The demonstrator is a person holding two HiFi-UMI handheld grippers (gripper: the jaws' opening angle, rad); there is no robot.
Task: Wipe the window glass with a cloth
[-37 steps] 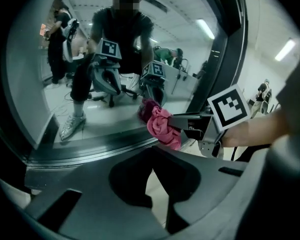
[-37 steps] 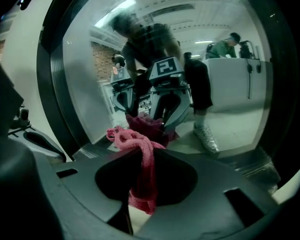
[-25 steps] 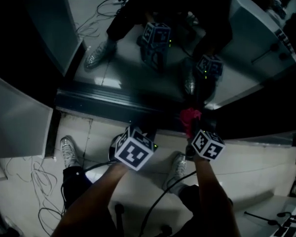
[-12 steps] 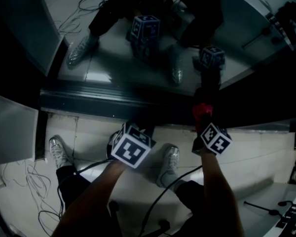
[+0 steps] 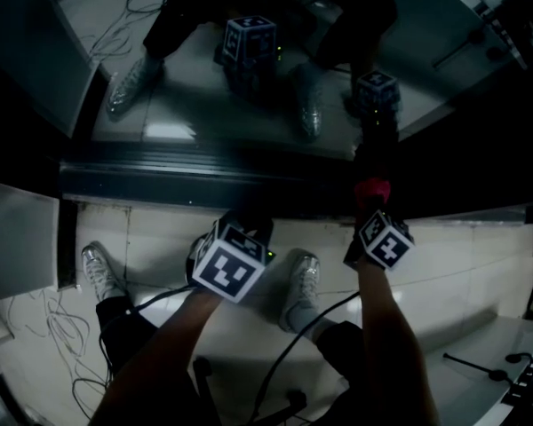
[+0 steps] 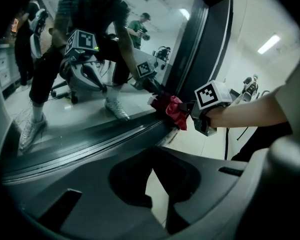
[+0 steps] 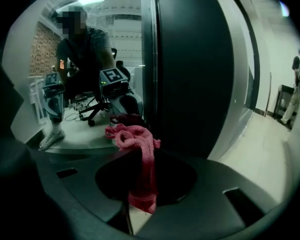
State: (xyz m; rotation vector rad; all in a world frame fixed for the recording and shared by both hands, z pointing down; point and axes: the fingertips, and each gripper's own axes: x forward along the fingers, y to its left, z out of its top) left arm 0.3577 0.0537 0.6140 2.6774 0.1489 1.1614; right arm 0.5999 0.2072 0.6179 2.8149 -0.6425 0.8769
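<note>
1. Now the cloth [image 5: 372,189] is a pink bunch at the bottom edge of the glass [image 5: 195,105]. It sits just above the dark frame [image 5: 160,180] and seems to touch the pane.
2. My right gripper [image 5: 371,204] pinches the cloth tight. In the right gripper view, one end hangs down between the jaws.
3. A second ago the cloth was closer to my other tool. It has slid to the right along the low strip of glass, so I think the wiping is under way.
4. My left gripper [image 5: 247,224] is near the frame, well to the left of the cloth. Its jaws are pressed together with nothing in them. It has stayed about where it was.
5. I can't tell how much glass is clean. I think I should keep the cloth pressed on and sweep further.
</note>
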